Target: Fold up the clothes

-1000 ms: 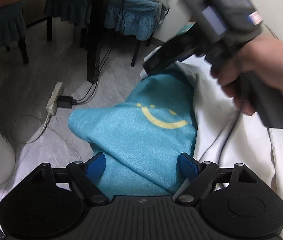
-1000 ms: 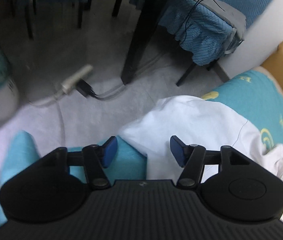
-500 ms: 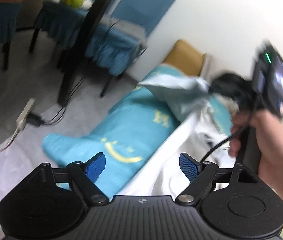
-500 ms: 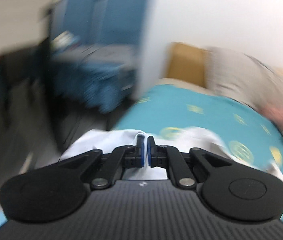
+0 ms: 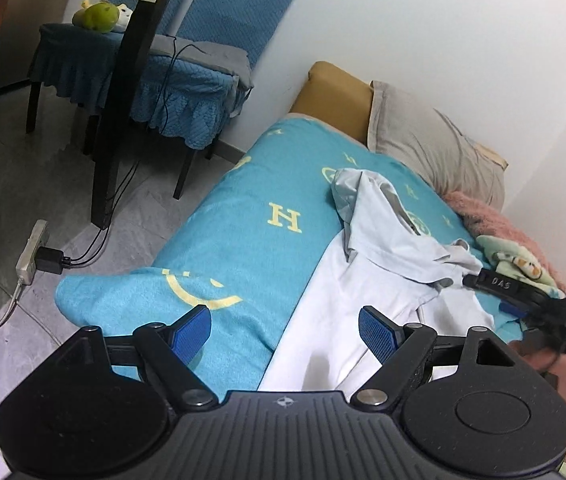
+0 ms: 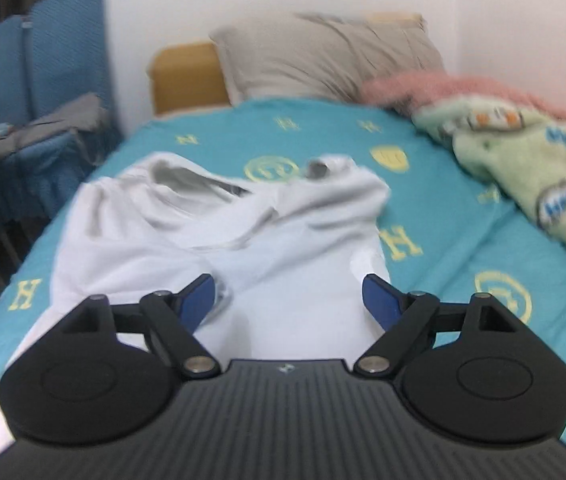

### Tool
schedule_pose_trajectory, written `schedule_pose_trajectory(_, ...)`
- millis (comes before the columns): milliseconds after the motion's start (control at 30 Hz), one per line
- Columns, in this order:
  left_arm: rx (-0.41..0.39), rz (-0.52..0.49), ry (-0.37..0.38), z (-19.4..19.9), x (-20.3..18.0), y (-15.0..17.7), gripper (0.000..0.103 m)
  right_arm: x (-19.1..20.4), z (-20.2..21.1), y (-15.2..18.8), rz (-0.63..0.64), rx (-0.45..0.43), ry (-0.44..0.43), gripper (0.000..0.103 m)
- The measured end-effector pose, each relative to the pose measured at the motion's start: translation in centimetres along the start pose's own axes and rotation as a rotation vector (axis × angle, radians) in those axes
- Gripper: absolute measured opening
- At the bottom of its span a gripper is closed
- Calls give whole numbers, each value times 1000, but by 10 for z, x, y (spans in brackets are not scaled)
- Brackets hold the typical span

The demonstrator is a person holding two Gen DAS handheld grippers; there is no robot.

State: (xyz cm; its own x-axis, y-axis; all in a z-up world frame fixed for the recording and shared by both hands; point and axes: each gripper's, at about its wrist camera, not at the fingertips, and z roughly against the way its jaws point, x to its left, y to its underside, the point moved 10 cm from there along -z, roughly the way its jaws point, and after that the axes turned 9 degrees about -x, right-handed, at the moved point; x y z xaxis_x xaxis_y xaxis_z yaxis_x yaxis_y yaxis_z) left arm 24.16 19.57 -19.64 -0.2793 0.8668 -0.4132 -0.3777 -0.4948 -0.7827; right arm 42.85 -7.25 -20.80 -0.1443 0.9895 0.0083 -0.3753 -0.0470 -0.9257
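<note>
The white garment [image 6: 283, 248] lies rumpled lengthwise on the teal bed [image 6: 463, 248], its collar toward twelve o'clock, while the right hand-held gripper [image 6: 289, 298], jaws just sprung apart, and the left hand-held gripper [image 5: 285, 326], jaws apart, grip nothing.

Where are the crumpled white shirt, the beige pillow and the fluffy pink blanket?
crumpled white shirt [image 6: 283, 236], right wrist view, on its chest fabric.
beige pillow [image 6: 323, 60], right wrist view, on its front face.
fluffy pink blanket [image 5: 495, 220], left wrist view, on its fuzzy top.
</note>
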Motion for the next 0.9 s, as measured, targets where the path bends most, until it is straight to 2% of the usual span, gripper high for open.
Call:
schedule_pose_trajectory(133, 11, -4, -19, -5, 5, 3, 83, 58, 7, -11, 175, -71, -207, 80)
schedule_pose_trajectory(200, 11, -5, -24, -6, 9, 4, 83, 91, 5, -9, 240, -58, -309, 80)
schedule_pose_trajectory(267, 12, -7, -31, -7, 10, 4, 83, 119, -3, -1, 300, -22, -367, 71)
schedule_pose_trajectory(300, 13, -7, -33, -7, 10, 5, 83, 131, -9, 2, 329, 1, -377, 71)
schedule_pose_trajectory(400, 14, -10, -36, -7, 11, 6, 83, 151, -30, 11, 385, 54, -376, 71)
schedule_pose_trajectory(433, 14, -12, -35, -8, 11, 6, 83, 153, -38, 13, 398, 72, -360, 63)
schedule_pose_trajectory(467, 16, -14, -34, -9, 11, 6, 83, 153, -45, 15, 404, 93, -345, 50)
schedule_pose_trajectory(500, 17, -16, -32, -9, 10, 7, 83, 153, -48, 14, 404, 107, -335, 41)
schedule_pose_trajectory(533, 19, -16, -32, -10, 10, 7, 83, 152, -49, 12, 404, 105, -325, 21)
schedule_pose_trajectory(567, 21, -15, -31, -10, 10, 7, 83, 151, -50, 8, 393, 100, -320, 13)
schedule_pose_trajectory(633, 22, -7, -29, -9, 10, 8, 83, 143, -48, -7, 324, 70, -322, 6)
schedule_pose_trajectory(767, 8, -9, -22, -5, 8, 8, 83, 114, -51, -44, 198, 1, -274, 6)
schedule_pose_trajectory(900, -11, -22, -2, -5, 3, 7, 83, 64, -76, -76, 74, -47, -153, 6)
